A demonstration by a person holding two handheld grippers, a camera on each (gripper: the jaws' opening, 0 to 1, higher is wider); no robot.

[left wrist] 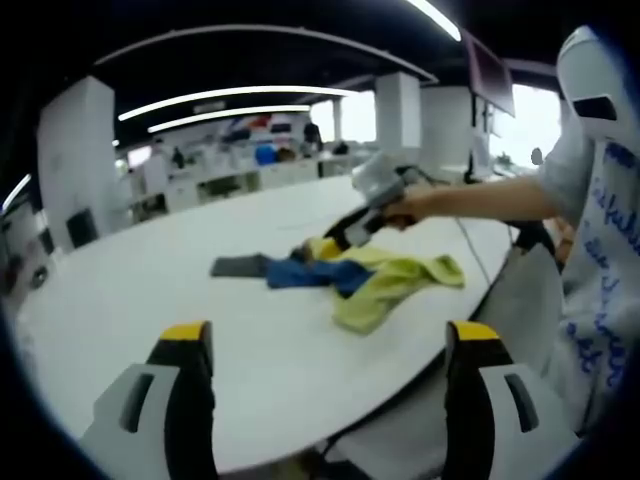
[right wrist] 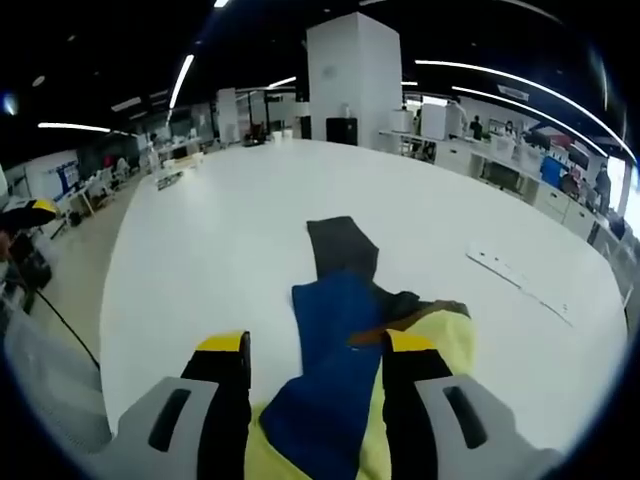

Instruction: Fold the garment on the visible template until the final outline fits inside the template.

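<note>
The crumpled yellow-and-blue garment (right wrist: 335, 400) lies between the right gripper (right wrist: 315, 350)'s wide jaws, seemingly ungripped; the left gripper (left wrist: 330, 335)'s jaws gape, well short of it.

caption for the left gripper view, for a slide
Right gripper reaches the crumpled yellow-and-blue garment on the white table.

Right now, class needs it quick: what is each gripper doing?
Left gripper: open, holding nothing.
Right gripper: open, jaws astride the garment, not yet clamped.
</note>
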